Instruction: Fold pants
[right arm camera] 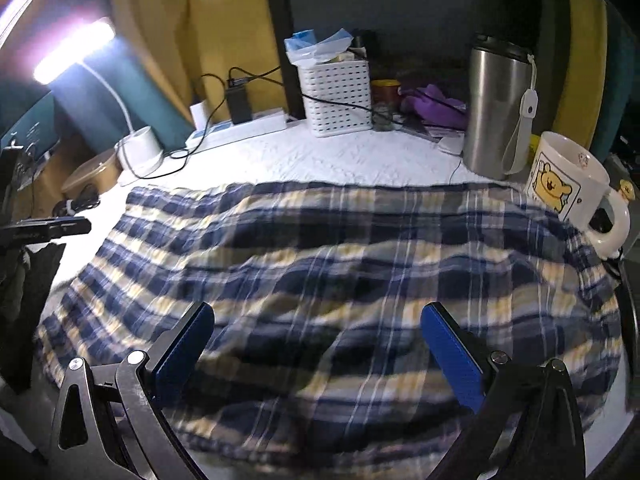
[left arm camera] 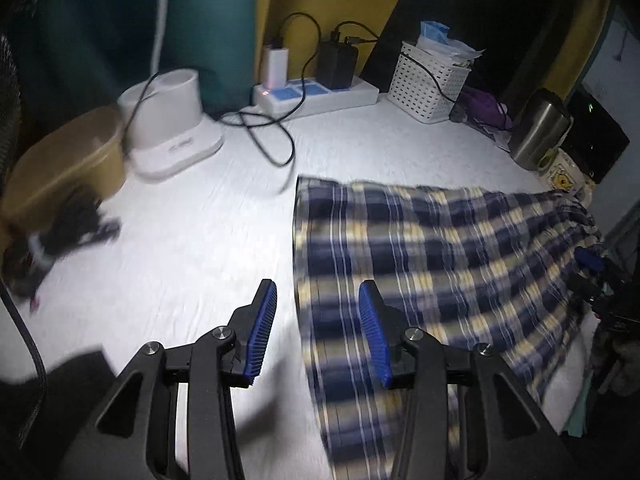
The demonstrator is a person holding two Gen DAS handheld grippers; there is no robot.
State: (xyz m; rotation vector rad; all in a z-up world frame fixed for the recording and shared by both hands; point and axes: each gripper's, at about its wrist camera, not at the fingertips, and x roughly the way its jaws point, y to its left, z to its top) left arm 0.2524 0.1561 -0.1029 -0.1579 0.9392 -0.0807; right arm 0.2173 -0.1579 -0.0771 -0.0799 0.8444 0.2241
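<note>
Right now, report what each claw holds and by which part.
Nothing is held. The left claw and right claw are both open above the plaid pants, gripping no fabric.

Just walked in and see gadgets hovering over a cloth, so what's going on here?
A person holds two blue-padded grippers over blue, yellow and white plaid pants spread on a white-covered table. The left gripper hangs open at the pants' edge; the right gripper is open above the middle. Neither grips the cloth. A bear-print white mug touches the pants' far corner.
</note>
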